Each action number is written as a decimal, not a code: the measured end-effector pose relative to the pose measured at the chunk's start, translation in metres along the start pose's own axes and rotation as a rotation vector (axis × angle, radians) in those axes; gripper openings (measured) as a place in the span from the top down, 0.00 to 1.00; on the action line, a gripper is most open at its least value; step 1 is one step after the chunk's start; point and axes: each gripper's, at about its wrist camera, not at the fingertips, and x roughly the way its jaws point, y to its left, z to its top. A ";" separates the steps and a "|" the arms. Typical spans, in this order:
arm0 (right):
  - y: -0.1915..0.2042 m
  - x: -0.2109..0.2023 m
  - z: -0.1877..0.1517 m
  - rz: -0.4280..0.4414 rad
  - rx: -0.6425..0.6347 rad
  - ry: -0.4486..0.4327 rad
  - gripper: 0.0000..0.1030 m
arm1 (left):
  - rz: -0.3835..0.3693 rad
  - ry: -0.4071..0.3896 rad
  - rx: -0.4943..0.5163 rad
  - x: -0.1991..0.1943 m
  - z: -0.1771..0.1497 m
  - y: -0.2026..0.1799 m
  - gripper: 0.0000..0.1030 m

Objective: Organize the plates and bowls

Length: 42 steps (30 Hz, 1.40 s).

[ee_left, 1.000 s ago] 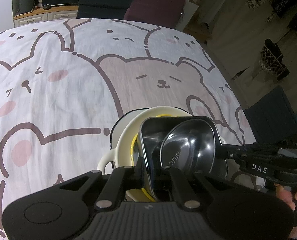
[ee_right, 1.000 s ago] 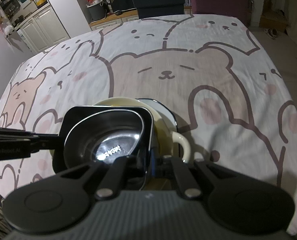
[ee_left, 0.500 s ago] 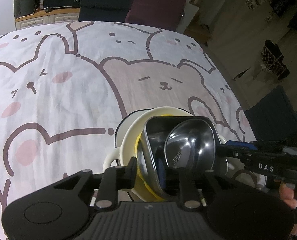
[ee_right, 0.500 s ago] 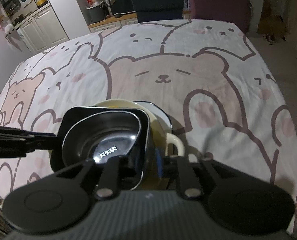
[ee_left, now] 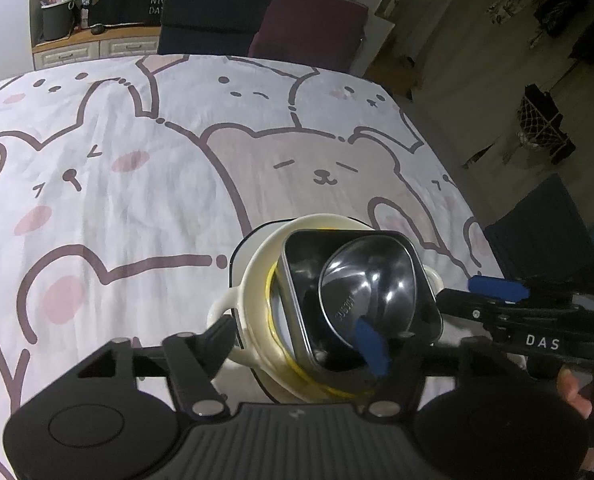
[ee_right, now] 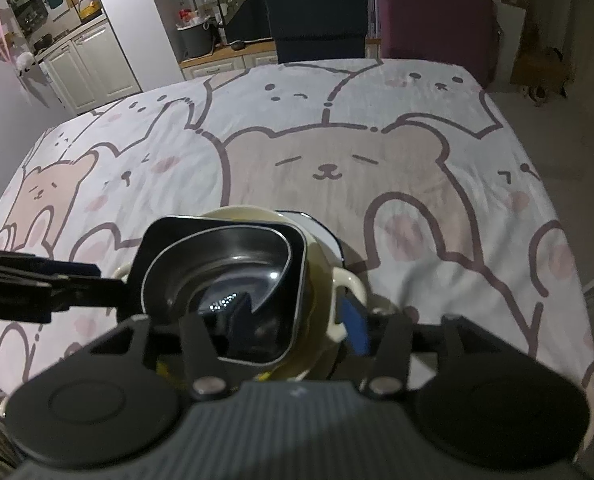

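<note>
A black square steel bowl sits on top of a stack. Under it are a cream two-handled bowl with a yellow rim inside, and a white dark-edged plate at the bottom. My left gripper straddles the steel bowl's near wall with its jaws opening and its pads off the metal. My right gripper straddles the opposite wall the same way, one finger inside the bowl and the blue pad outside, jaws opening.
The stack stands near the front of a table under a bear-print cloth. A navy chair and a maroon chair stand at the far edge. A person's hand holds the right gripper. Cabinets and clutter lie beyond.
Both grippers were shut on opposite walls of the steel bowl and have since opened, letting go of it. The bowl stays on the stack. Neither hand has shifted noticeably.
</note>
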 end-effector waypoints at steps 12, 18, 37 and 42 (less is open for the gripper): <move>0.000 -0.020 -0.009 -0.029 -0.011 -0.073 0.02 | 0.059 -0.088 0.035 -0.030 -0.014 -0.007 0.00; 0.003 -0.037 -0.017 -0.041 -0.009 -0.121 0.00 | 0.080 -0.133 0.075 -0.050 -0.026 -0.017 0.00; 0.022 -0.105 -0.080 -0.022 -0.016 -0.356 0.00 | 0.140 -0.364 0.087 -0.114 -0.107 -0.043 0.00; 0.029 -0.114 -0.102 -0.047 -0.042 -0.421 0.00 | 0.186 -0.443 0.079 -0.126 -0.127 -0.044 0.00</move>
